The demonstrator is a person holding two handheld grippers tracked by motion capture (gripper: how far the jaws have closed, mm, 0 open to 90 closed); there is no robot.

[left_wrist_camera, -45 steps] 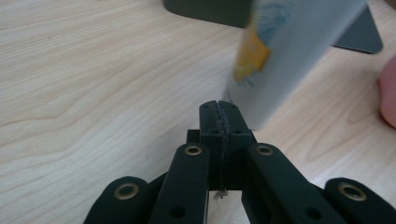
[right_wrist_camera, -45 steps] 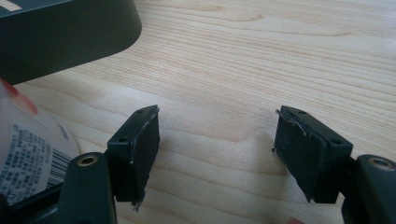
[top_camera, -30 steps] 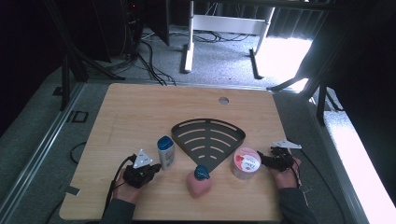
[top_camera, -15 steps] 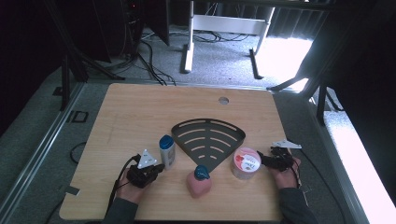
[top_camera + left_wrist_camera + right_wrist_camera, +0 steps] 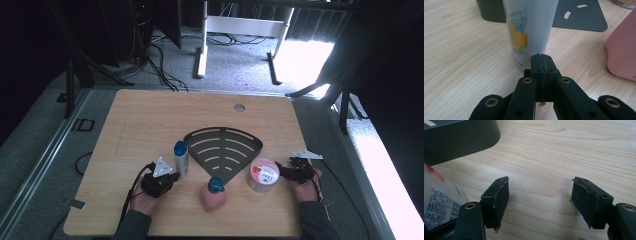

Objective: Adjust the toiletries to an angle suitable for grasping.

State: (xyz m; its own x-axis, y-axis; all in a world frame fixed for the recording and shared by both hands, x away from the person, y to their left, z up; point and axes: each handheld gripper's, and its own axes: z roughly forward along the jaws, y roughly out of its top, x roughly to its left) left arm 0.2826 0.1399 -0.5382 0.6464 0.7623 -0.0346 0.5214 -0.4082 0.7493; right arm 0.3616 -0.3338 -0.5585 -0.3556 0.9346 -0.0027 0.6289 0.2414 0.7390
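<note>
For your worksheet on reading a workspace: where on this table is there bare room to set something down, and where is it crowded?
The far half of the table, beyond the dark slotted rack, is bare apart from a small round hole. The left side beyond the left gripper is also free. The near edge is crowded: white bottle, pink container, round tub and right gripper.

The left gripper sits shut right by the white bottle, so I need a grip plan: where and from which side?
Grip the white bottle around its straight, upright body, below the blue cap, approaching level from the left gripper, once it opens its jaws.
</note>
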